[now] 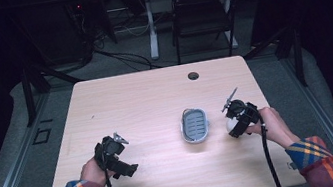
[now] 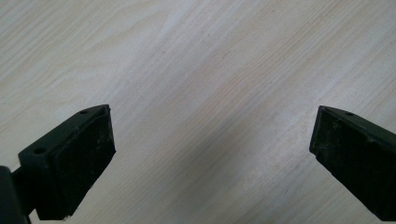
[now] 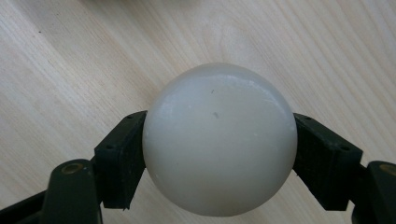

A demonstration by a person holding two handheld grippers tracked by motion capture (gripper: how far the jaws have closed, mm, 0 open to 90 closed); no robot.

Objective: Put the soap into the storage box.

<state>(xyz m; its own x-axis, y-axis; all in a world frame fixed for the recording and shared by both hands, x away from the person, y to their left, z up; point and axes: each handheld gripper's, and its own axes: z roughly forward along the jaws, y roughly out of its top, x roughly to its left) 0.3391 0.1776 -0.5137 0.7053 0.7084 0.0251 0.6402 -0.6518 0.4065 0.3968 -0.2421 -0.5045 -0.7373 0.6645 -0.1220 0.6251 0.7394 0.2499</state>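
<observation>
Your right claw (image 3: 219,154) pinches the white ball (image 3: 219,140) at both sides, lower right of the high frame, just right of the grey tray (image 1: 195,125) on the bench (image 1: 145,102). Your left claw (image 2: 212,154) is spread over bare bench, lower left.

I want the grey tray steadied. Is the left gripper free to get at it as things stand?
Probably yes: the left gripper is open and holds nothing, and bare table lies between it and the grey tray.

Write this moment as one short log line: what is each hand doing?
right gripper: shut on white ball | left gripper: open, nothing between jaws, over table | grey tray: left of ball
</observation>
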